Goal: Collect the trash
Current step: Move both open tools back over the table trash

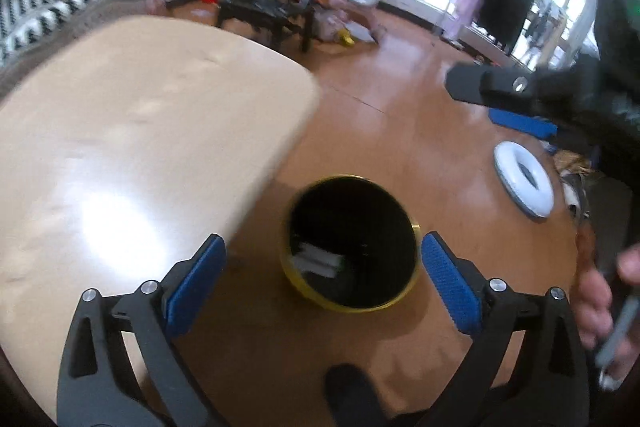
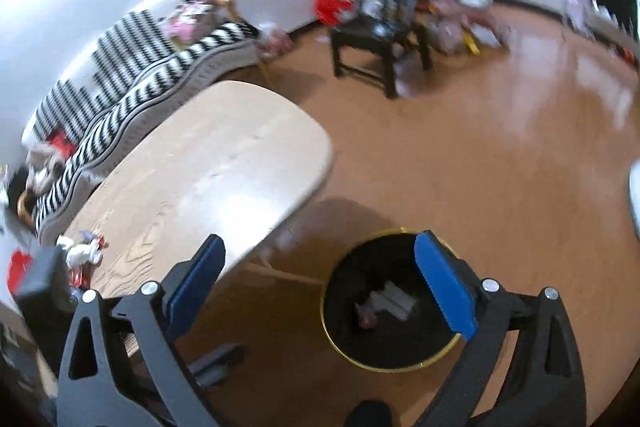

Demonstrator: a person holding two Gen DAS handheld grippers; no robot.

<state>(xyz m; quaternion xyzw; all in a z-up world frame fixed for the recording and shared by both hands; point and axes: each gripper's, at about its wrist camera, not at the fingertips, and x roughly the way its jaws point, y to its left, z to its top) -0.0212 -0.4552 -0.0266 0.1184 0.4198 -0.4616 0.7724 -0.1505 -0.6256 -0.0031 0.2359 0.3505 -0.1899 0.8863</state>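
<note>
A black bin with a yellow rim (image 1: 352, 241) stands on the floor beside the table; it also shows in the right wrist view (image 2: 394, 301). White crumpled trash (image 1: 318, 261) lies inside it, also seen from the right (image 2: 390, 301). My left gripper (image 1: 322, 285) is open and empty above the bin. My right gripper (image 2: 320, 285) is open and empty, above the floor just left of the bin. More wrappers (image 2: 82, 253) lie on the table's near left part. The right gripper's body (image 1: 520, 91) shows at the upper right of the left wrist view.
A light wooden table (image 1: 132, 147) with rounded corners fills the left; it also shows in the right wrist view (image 2: 208, 171). A striped sofa (image 2: 132, 79) runs behind it. A black side table (image 2: 380, 39), a white ring (image 1: 524, 179) on the floor and a clothes rack (image 1: 500, 3) stand farther off.
</note>
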